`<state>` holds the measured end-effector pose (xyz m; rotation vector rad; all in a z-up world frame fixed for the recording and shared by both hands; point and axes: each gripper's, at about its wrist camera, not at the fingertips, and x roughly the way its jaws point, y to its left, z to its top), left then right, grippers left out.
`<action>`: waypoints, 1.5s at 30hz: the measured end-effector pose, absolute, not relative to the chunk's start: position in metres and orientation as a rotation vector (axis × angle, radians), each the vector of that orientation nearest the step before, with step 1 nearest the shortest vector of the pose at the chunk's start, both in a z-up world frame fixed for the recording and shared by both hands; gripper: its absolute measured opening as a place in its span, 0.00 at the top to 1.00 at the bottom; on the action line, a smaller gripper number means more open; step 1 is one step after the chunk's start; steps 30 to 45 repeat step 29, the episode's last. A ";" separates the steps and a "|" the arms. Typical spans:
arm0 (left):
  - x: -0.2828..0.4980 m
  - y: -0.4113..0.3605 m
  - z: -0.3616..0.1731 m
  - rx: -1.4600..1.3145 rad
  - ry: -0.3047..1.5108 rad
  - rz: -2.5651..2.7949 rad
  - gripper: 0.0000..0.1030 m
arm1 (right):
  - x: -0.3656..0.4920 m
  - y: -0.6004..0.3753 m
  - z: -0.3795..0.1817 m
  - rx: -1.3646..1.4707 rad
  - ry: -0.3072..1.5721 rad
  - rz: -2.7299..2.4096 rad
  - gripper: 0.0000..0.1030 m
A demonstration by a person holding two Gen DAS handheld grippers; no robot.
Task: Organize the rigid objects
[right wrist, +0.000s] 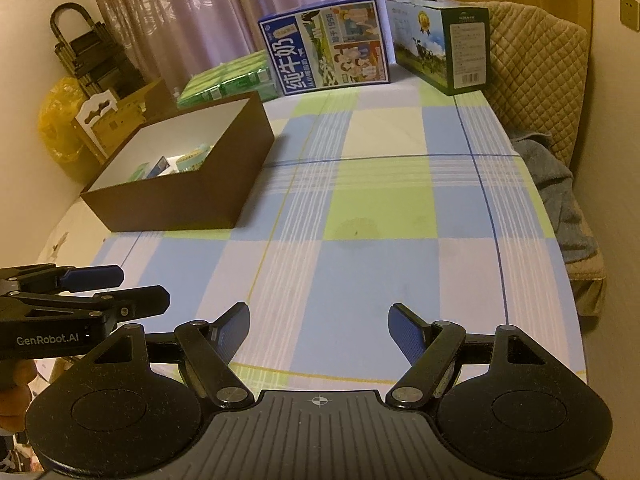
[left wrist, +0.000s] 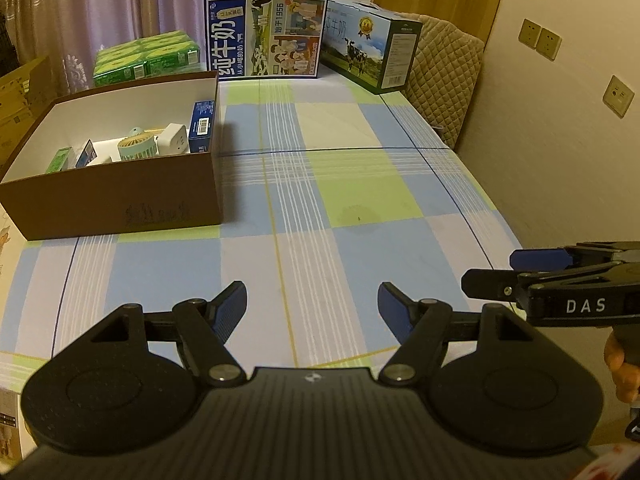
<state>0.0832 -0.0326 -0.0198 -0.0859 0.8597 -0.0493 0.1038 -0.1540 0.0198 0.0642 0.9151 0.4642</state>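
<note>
1. Two hand-held grippers hover over a checked tablecloth [left wrist: 340, 184]. The left gripper [left wrist: 312, 300] has its jaws spread wide with nothing between them; the right gripper [right wrist: 318, 324] is likewise spread and empty.
2. The task's things, small rigid items, already lie inside an open brown box [left wrist: 120, 200] at the left of the table, well apart from both grippers. No loose item shows on the cloth in front of the grippers.
3. Inside the box, from its right wall leftwards: a blue carton [left wrist: 202, 124] standing on end, a white plug adapter [left wrist: 173, 140], a pale green mini fan [left wrist: 138, 146], then a small blue packet [left wrist: 86, 154] and a small green packet [left wrist: 59, 160].
4. Handling, as a judgement: all look light and stiff. The cartons would take a pinch across their flat faces; the fan's rounded plastic may slip, so its body sides seem safest.
5. At the table's far edge stand two milk cases [left wrist: 266, 34] and a green multipack [left wrist: 146, 56], apparently heavier and too wide for these jaws.
</note>
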 end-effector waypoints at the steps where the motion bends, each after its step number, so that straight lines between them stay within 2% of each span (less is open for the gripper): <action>1: 0.082 -0.033 -0.020 -0.086 0.859 -0.049 0.33 | 0.103 -0.154 0.020 0.064 0.915 0.466 0.29; 45: 0.079 -0.031 -0.020 -0.076 0.852 -0.049 0.33 | 0.106 -0.147 0.017 0.069 0.928 0.453 0.29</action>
